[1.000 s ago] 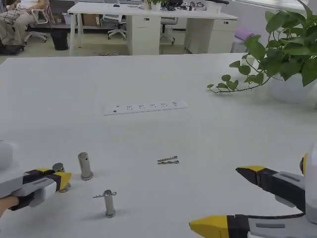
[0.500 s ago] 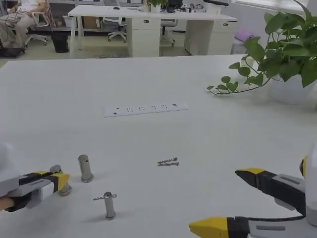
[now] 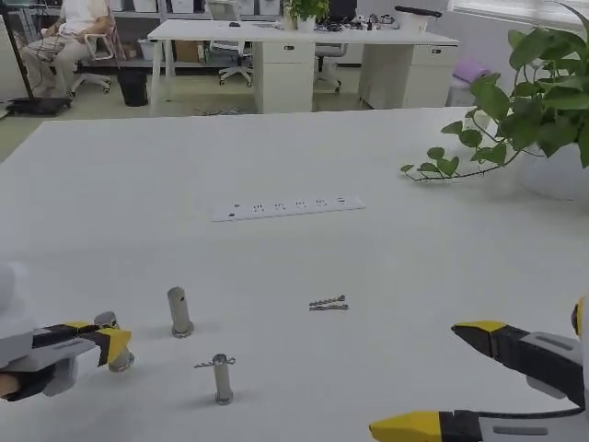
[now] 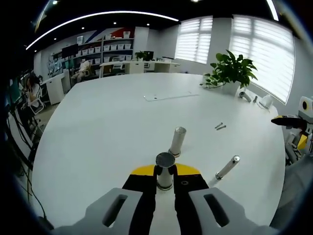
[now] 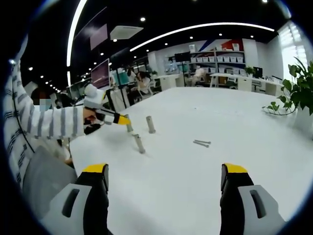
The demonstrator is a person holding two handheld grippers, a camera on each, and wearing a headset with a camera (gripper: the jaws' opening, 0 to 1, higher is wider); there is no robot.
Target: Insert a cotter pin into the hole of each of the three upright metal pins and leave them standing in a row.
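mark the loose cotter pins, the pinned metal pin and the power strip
loose cotter pins (image 3: 329,307), head view, lower one's shaft
pinned metal pin (image 3: 222,379), head view, its shaft
power strip (image 3: 287,207), head view, its middle

pins (image 3: 179,311) left-front | cotter pins (image 3: 329,303) right of them | power strip (image 3: 287,208) behind

Left gripper (image 4: 165,172) is held level, its yellow-tipped jaws drawn together on a metal pin (image 4: 165,160) that stands upright between their tips; a striped sleeve (image 5: 49,123) extends behind it; right gripper (image 5: 165,171) sits low, jaws spread wide apart, pointing towards the left gripper's jaws and well apart from them.
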